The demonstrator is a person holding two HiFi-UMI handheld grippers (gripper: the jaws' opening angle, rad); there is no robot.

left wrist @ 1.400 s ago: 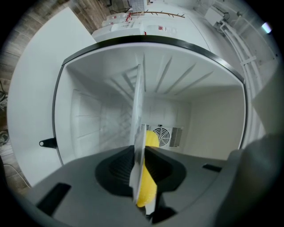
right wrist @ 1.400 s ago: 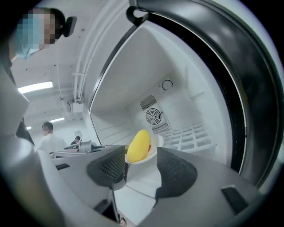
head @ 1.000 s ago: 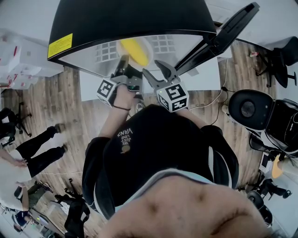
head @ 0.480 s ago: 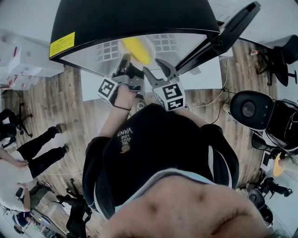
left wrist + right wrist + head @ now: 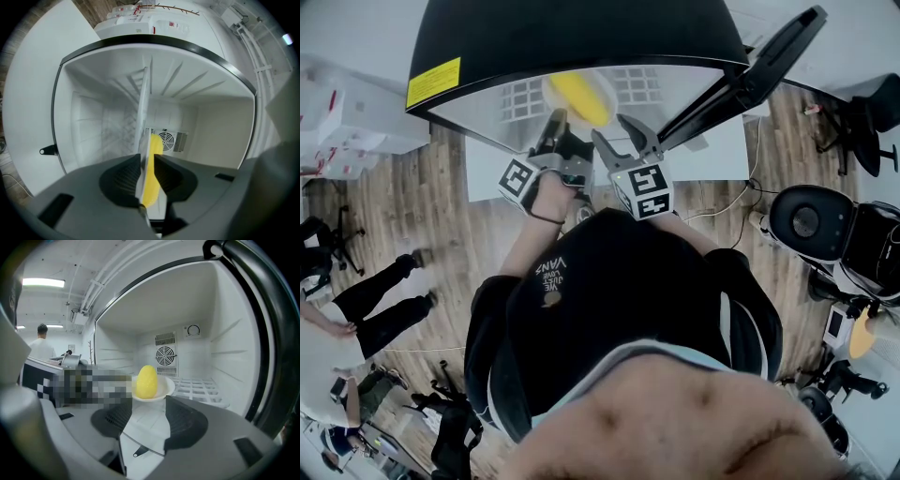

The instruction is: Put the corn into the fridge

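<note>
The yellow corn (image 5: 578, 97) lies on a white plate (image 5: 606, 87) just inside the open fridge (image 5: 572, 37), in the head view. My left gripper (image 5: 553, 131) is shut on the plate's near rim. In the left gripper view the plate (image 5: 143, 140) stands edge-on between the jaws of the left gripper (image 5: 147, 161), with the corn (image 5: 152, 178) right beside it. My right gripper (image 5: 626, 141) is open next to the left one, holding nothing. The right gripper view looks past the right gripper (image 5: 147, 416) at the corn (image 5: 146, 381) on the plate (image 5: 166, 389).
The fridge door (image 5: 750, 75) hangs open to the right. A wire shelf (image 5: 201, 385) and a fan vent (image 5: 165, 355) sit at the back of the fridge. Office chairs (image 5: 811, 220) stand right, a person's legs (image 5: 375, 300) left, another person (image 5: 41, 345) far off.
Both grippers and the plate with the corn have edged slightly forward toward the fridge opening. The left grip on the plate is unchanged and the right gripper stays open.
</note>
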